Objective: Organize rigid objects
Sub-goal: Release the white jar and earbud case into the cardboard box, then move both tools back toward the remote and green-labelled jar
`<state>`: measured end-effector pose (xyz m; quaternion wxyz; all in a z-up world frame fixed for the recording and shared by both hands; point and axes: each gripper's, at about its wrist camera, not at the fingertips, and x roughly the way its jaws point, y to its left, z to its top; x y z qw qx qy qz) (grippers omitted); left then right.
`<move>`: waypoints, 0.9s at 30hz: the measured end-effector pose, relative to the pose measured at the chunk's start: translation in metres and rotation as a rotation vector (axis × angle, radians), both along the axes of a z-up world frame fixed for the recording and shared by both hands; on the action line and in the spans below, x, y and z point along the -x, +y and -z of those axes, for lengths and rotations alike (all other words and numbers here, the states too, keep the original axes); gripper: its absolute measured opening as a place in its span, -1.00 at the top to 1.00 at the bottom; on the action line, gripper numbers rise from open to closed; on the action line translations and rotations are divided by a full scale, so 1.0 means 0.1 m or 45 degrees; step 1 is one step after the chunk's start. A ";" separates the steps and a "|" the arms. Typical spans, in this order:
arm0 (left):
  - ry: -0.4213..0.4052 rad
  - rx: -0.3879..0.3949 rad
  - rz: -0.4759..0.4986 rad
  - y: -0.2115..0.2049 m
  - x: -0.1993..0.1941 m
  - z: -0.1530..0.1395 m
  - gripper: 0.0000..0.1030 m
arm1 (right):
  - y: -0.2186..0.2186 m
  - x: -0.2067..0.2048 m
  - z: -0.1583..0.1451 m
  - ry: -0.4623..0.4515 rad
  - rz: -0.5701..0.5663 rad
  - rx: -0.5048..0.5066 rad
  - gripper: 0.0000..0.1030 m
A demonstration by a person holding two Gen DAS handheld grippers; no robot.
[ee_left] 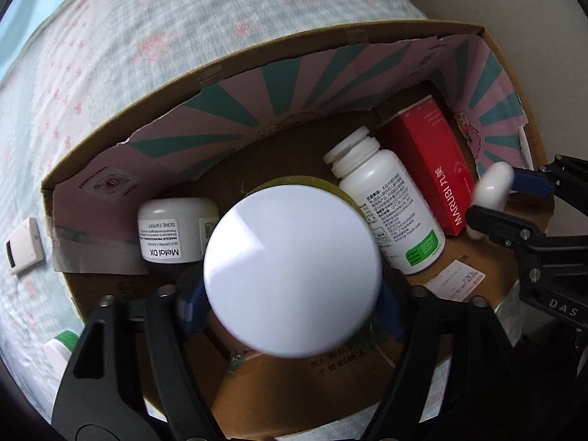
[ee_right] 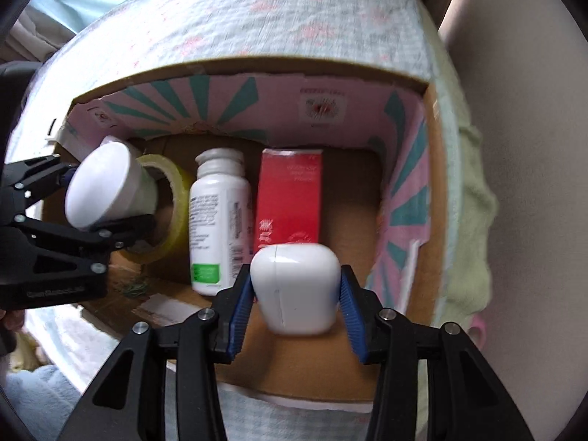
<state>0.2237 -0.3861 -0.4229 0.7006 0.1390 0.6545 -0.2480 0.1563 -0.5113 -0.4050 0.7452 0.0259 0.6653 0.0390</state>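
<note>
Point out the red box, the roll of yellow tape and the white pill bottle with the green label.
red box (ee_right: pixel 288 198), right wrist view, on its red front face.
roll of yellow tape (ee_right: pixel 176 198), right wrist view, on its yellowish outer band.
white pill bottle (ee_left: pixel 400 213), left wrist view, on its printed label.

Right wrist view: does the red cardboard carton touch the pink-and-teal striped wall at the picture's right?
Apart. The right wrist view shows bare brown cardboard floor between the red cardboard carton and the striped wall.
</note>
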 end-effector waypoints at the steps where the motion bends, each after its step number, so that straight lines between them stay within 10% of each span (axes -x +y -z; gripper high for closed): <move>1: -0.023 0.016 -0.007 0.02 0.00 -0.06 -1.00 | -0.02 0.02 -0.03 -0.010 0.008 -0.017 -0.19; 3: -0.055 0.044 -0.015 0.06 0.01 -0.17 -1.00 | -0.02 0.08 -0.09 -0.034 0.012 -0.066 -0.83; 5: -0.081 0.047 -0.020 0.12 0.03 -0.26 -0.99 | 0.00 0.13 -0.13 -0.021 0.016 -0.103 -1.00; 27: -0.296 0.109 -0.238 1.03 0.44 -1.27 -1.00 | 0.28 0.37 -0.88 -0.123 -0.008 0.066 -1.00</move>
